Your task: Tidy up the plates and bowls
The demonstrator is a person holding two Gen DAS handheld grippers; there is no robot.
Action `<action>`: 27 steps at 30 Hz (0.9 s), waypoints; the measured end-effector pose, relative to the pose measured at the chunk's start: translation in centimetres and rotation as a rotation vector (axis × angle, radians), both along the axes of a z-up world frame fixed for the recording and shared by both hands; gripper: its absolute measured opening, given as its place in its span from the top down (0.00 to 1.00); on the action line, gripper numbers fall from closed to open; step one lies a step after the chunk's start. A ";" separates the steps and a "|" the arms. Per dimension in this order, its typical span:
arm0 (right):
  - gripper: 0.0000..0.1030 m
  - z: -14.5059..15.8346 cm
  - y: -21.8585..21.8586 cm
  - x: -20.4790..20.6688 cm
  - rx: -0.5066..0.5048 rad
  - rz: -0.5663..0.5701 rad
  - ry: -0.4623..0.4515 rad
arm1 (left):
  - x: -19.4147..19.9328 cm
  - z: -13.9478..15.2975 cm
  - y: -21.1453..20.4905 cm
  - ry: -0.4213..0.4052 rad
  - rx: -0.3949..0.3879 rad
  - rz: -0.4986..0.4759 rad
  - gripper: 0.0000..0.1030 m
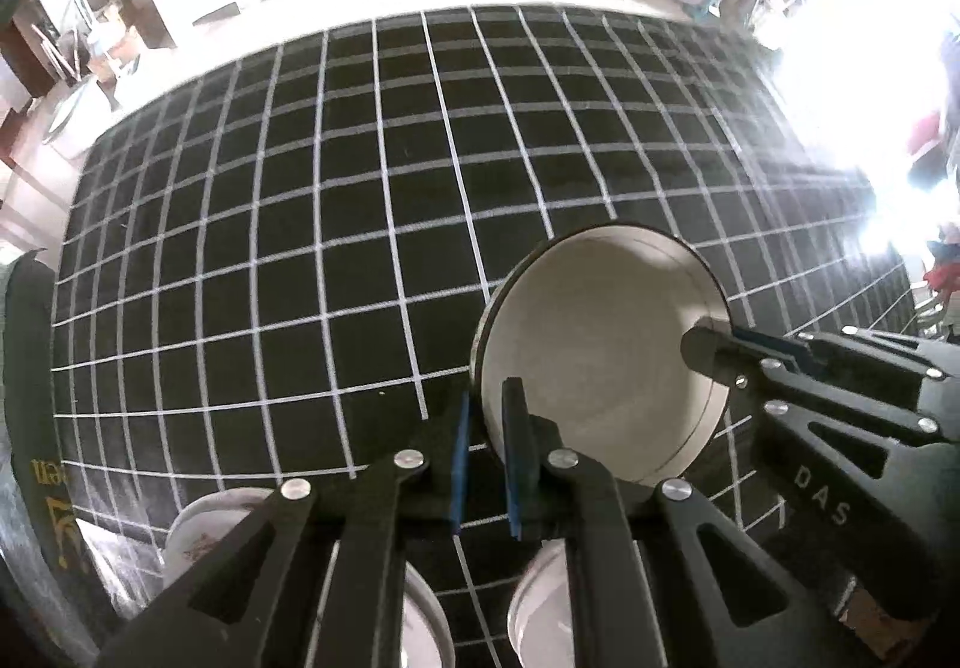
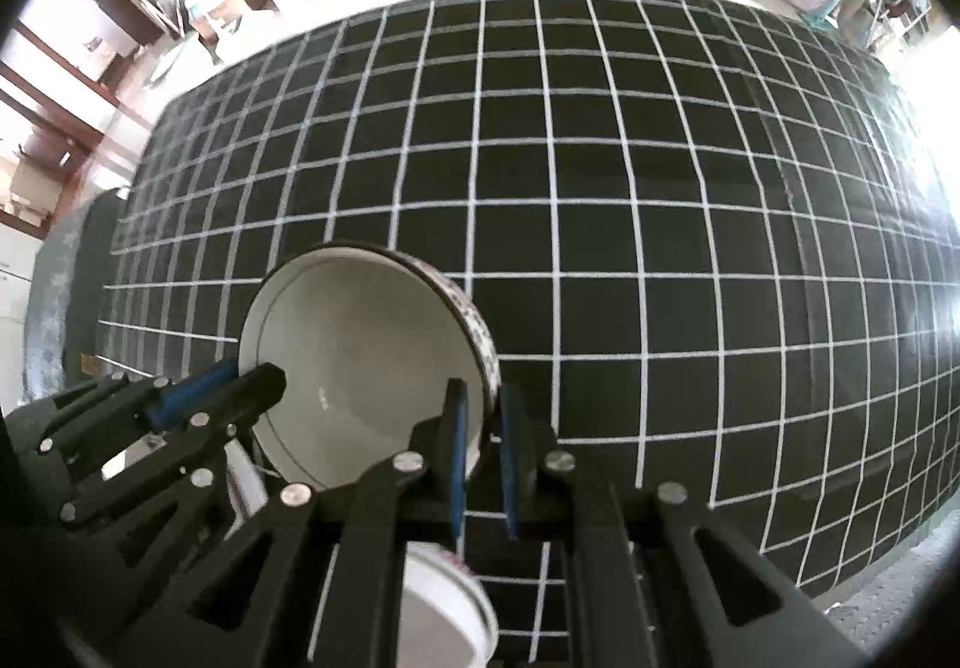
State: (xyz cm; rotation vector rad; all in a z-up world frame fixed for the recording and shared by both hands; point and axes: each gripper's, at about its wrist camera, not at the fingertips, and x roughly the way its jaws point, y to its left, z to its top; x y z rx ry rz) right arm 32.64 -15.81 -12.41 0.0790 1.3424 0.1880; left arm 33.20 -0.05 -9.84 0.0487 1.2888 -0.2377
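One white bowl (image 1: 600,350) with a dark patterned outer band is held between both grippers above the black grid cloth (image 1: 360,188). In the left wrist view my left gripper (image 1: 487,398) is shut on the bowl's near left rim, one blue pad inside and one outside. My right gripper (image 1: 717,335) pinches the opposite rim. In the right wrist view the same bowl (image 2: 360,368) shows its pale inside. There my right gripper (image 2: 483,392) is shut on the right rim, and the left gripper (image 2: 249,371) clamps the left rim.
More white dishes sit low under the grippers: a plate (image 1: 204,536) and bowls (image 1: 540,608), (image 2: 444,602). The grid-patterned cloth (image 2: 660,188) spreads far ahead. Beyond its far edge lie pale floor and cluttered shelves. Strong glare fills the right side.
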 end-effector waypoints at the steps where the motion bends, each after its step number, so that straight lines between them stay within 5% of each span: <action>1: 0.87 0.3 0.4 -0.4 -0.001 0.001 -0.009 | -0.4 0.8 0.1 -0.015 -0.001 0.000 0.92; 12: 0.87 4.3 0.7 -5.6 -0.013 0.022 -0.085 | -6.4 5.9 0.1 -0.092 -0.001 0.000 0.92; 27: 0.88 1.4 1.6 -10.6 -0.055 0.070 -0.031 | -13.9 1.8 0.0 -0.028 0.015 0.003 0.92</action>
